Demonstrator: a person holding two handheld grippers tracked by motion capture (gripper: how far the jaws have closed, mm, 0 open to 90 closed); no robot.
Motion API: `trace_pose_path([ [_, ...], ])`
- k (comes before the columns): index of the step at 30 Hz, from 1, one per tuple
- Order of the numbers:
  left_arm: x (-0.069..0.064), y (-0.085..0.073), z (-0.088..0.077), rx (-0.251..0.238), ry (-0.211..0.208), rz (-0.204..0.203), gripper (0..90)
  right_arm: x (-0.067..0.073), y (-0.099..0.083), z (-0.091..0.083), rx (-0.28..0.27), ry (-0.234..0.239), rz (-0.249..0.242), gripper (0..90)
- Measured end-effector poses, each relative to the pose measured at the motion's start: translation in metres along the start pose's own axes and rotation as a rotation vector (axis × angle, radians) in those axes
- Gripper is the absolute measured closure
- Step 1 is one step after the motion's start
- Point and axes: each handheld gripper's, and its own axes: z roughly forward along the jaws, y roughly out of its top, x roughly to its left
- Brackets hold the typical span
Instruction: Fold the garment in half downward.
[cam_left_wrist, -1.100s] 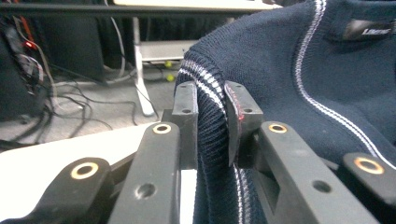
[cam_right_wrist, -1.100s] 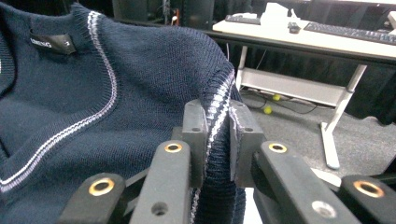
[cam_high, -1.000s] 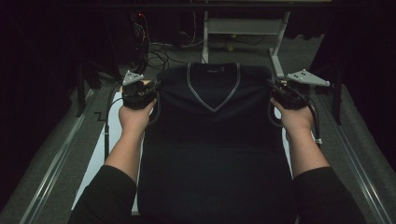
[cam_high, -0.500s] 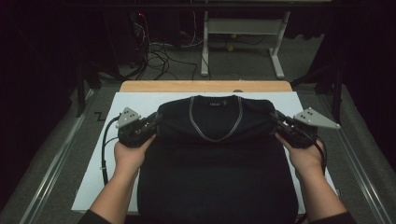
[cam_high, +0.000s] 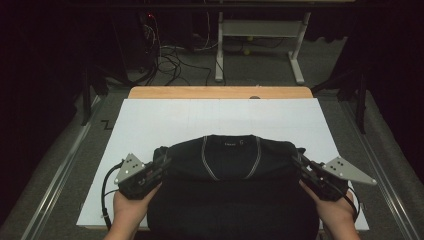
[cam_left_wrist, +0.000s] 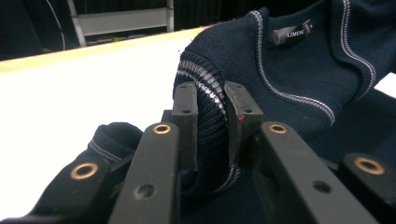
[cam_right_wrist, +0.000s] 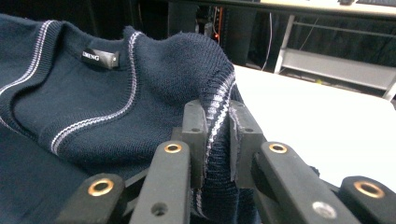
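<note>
A dark navy sweater (cam_high: 231, 195) with pale striped V-neck trim lies on the white board (cam_high: 220, 122), its top folded toward the near edge. My left gripper (cam_high: 162, 161) is shut on the sweater's left shoulder edge; in the left gripper view the striped knit (cam_left_wrist: 212, 121) is pinched between the black jaws of the left gripper (cam_left_wrist: 211, 123). My right gripper (cam_high: 298, 161) is shut on the right shoulder edge. The right gripper view has the sweater (cam_right_wrist: 93, 93) spread to the left, with the right gripper (cam_right_wrist: 217, 140) holding a striped fold (cam_right_wrist: 215, 140).
The white board covers a wooden table (cam_high: 220, 92) whose far edge shows beyond it. Metal rails (cam_high: 55, 175) run along both sides. On the floor behind stand a white table frame (cam_high: 257, 45) and loose cables (cam_high: 165, 55).
Both hands have come back toward the near edge and lower, pulling the sweater's shoulders with them. The collar now lies folded over the body, and more bare white board shows beyond it.
</note>
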Motion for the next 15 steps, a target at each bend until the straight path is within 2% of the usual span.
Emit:
trace_pose_path([
  [2,-0.004,-0.009,-0.007,0.003,-0.012,-0.006,72.9,0.003,-0.007,-0.008,0.001,0.004,0.01,79.5],
  [8,-0.012,-0.029,-0.018,0.063,-0.043,-0.028,72.7,0.011,-0.023,-0.025,0.03,0.011,0.017,79.3],
  [11,-0.016,-0.034,-0.023,0.068,-0.063,-0.04,72.7,0.016,-0.031,-0.032,0.057,0.012,0.053,79.2],
  [15,-0.025,-0.04,-0.026,0.096,-0.077,-0.021,72.6,0.018,-0.04,-0.038,0.079,0.007,0.076,79.0],
])
